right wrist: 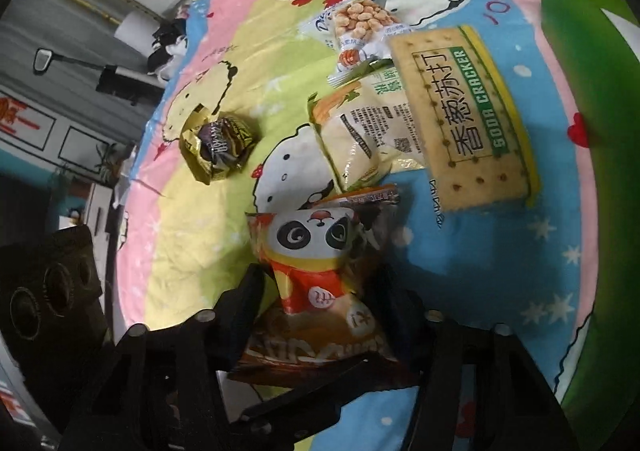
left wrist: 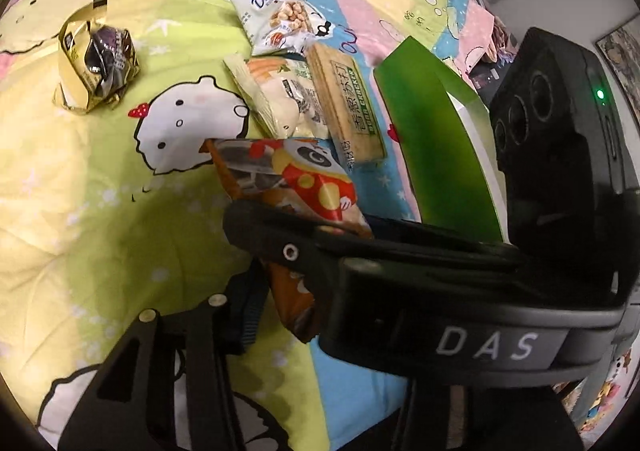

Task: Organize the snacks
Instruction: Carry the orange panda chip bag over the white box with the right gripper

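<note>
The right gripper [right wrist: 320, 303] pinches the panda snack bag [right wrist: 316, 275] between its fingers above the cartoon bedsheet [right wrist: 192, 251] (soda crackers [right wrist: 464, 115] just beyond); I cannot tell the left gripper's [left wrist: 248, 279] state.

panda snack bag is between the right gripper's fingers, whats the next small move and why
Probably lift the panda bag and carry it toward the green box. The right gripper has its fingers on both sides of the bag, apparently gripping, and the box stands just past the soda crackers.
</note>
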The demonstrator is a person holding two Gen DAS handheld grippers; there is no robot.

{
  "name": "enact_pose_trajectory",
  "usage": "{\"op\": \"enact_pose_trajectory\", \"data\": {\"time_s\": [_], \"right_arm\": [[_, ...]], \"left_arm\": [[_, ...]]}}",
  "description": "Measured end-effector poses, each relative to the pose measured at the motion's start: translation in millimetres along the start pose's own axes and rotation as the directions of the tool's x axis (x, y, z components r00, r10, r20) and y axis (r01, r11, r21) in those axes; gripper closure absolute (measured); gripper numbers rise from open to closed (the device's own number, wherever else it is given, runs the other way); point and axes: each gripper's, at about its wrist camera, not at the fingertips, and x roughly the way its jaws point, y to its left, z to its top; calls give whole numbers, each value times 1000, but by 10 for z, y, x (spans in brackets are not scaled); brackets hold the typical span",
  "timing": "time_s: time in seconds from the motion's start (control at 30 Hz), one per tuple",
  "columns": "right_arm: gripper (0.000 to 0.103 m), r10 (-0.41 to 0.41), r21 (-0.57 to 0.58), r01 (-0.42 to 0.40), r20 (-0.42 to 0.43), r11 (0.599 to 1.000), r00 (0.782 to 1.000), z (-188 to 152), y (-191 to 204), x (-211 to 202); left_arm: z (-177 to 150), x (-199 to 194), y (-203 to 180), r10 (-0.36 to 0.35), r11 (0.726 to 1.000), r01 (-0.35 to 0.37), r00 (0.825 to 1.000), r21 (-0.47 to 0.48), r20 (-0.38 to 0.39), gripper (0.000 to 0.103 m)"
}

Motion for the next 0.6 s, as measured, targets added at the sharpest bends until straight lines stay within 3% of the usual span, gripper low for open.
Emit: {"op": "enact_pose_trajectory", "data": {"time_s": [0.13,0.33,0.6], "right_arm": [[49,28,-8,-28,21,1000,999,-7,11,-88],[49,49,-61,-41,134,997,990,-27,159,-469],[50,55,-87,-27,342,996,938,-52,64,-1284]], "left_arm": [[3,-78,-82,16,999,-17,999,39,38,58],[7,-347,-351,16,991,-35,989,127,147,58],[114,-506,-1022,-43,955,-37,965,293,260,58]]}}
